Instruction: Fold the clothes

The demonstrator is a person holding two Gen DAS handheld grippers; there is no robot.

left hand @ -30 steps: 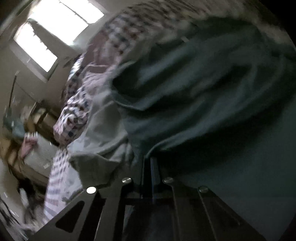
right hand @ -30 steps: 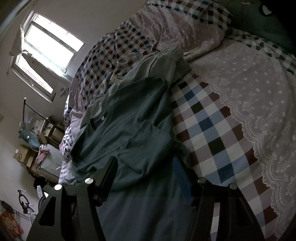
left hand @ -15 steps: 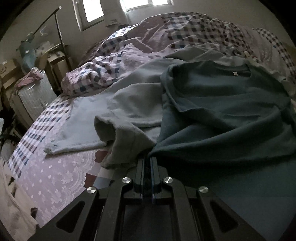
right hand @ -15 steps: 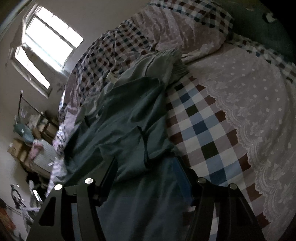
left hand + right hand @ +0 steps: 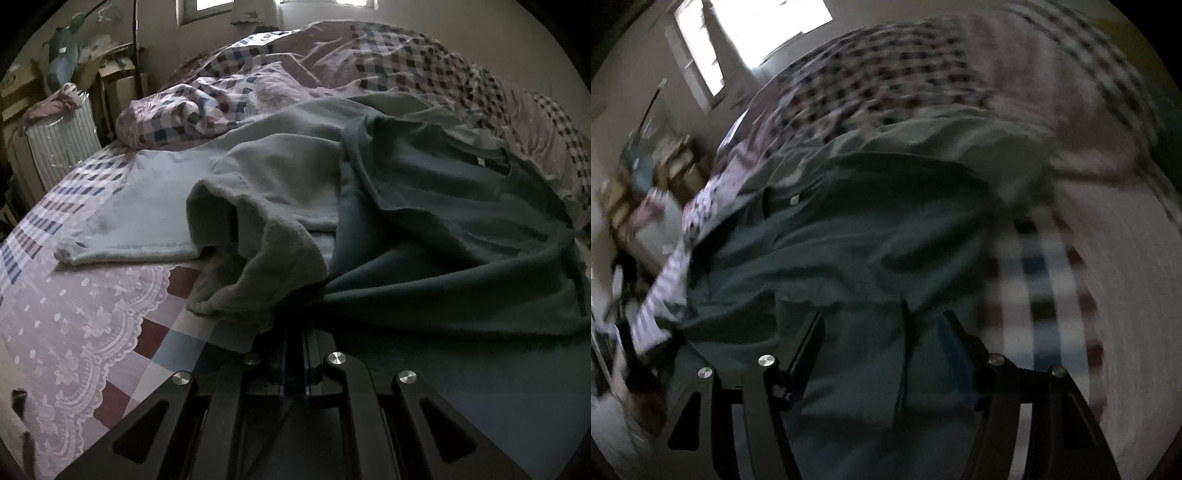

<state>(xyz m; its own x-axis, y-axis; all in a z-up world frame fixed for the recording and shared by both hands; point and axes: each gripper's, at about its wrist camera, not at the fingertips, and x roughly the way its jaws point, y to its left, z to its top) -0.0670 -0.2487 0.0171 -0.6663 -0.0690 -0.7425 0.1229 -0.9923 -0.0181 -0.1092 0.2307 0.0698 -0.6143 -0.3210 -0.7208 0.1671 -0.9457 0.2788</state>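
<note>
A dark teal T-shirt (image 5: 461, 236) lies rumpled on the bed, partly over a pale grey garment (image 5: 258, 192). My left gripper (image 5: 301, 314) is shut on the teal shirt's edge, right beside a bunched fold of the grey garment. In the blurred right wrist view the teal shirt (image 5: 857, 236) spreads across the middle. My right gripper (image 5: 882, 325) is open, its fingers standing apart over the shirt's lower part, holding nothing.
The bed has a checked sheet with a lace-patterned pink panel (image 5: 74, 332) and a crumpled checked duvet (image 5: 332, 62) at the back. Boxes and a white rack (image 5: 55, 140) stand by the wall at left, under a window (image 5: 750, 40).
My left gripper has swung from a tilted view to level, still shut on the teal shirt's edge. My right gripper has moved fast over the shirt, and its view is blurred.
</note>
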